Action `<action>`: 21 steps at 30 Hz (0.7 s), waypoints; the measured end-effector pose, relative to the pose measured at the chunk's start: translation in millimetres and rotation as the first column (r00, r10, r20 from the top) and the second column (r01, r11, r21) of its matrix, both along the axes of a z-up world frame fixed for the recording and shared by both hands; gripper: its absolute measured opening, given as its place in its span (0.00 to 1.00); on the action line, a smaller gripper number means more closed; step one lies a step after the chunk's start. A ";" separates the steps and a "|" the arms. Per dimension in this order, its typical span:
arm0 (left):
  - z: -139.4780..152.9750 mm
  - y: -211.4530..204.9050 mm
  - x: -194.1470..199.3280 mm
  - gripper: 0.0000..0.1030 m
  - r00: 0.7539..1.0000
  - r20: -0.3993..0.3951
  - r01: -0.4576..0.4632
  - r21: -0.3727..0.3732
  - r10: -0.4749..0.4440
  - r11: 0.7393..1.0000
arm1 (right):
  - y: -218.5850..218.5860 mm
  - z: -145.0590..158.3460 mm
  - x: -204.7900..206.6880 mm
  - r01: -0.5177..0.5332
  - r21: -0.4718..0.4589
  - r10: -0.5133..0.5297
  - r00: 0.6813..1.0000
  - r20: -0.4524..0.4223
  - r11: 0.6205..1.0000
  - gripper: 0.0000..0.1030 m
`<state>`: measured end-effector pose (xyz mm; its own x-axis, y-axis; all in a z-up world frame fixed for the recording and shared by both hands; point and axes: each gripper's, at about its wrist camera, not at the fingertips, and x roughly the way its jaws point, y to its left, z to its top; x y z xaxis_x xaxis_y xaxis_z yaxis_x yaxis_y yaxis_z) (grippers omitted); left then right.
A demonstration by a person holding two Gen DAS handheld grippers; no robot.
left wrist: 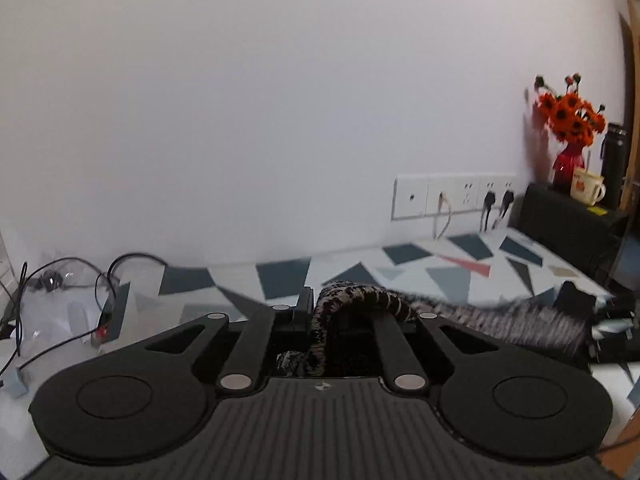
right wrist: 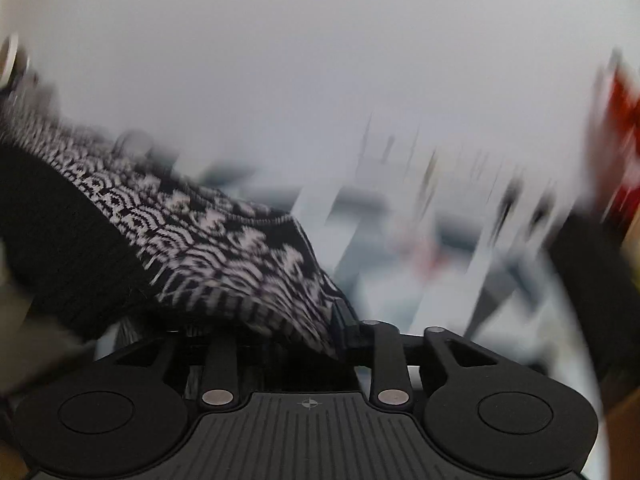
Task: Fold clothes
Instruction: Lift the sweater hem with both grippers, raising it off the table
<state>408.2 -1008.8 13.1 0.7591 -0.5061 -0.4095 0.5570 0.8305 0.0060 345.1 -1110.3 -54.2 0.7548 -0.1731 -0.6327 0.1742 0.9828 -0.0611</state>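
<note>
A black-and-white patterned knit sweater [left wrist: 500, 322] hangs stretched between my two grippers above a table with a geometric-print cloth [left wrist: 420, 268]. In the left wrist view my left gripper [left wrist: 320, 312] is shut on a bunched edge of the sweater, which arches over the right finger and runs off to the right. In the right wrist view the sweater [right wrist: 208, 248] drapes from the upper left down into my right gripper [right wrist: 332, 328], which is shut on its ribbed hem. The cloth hides most of the fingertips in both views. The right wrist view is blurred by motion.
At the left of the table lie black cables and clear plastic bags [left wrist: 52, 304]. On the wall is a row of sockets [left wrist: 456, 198] with plugs. At the far right a black box [left wrist: 568, 224] carries a red vase of orange flowers [left wrist: 570, 136], a mug [left wrist: 588, 188] and a dark bottle [left wrist: 614, 164].
</note>
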 end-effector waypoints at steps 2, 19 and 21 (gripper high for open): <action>-4.9 -1.3 3.0 0.09 1.000 -0.005 -0.012 0.022 0.012 1.000 | 7.5 -13.9 -5.3 -0.024 0.003 0.024 1.000 -0.012 1.000 0.43; -60.9 11.3 18.2 0.16 0.989 -0.145 0.007 0.149 0.015 0.989 | 54.1 -44.0 48.8 -0.228 -0.279 0.218 0.974 -0.069 0.933 0.16; -76.4 13.0 20.5 0.16 0.984 -0.176 0.020 0.188 0.013 0.982 | 45.0 -40.5 51.4 -0.175 -0.224 0.170 0.985 -0.042 0.959 0.12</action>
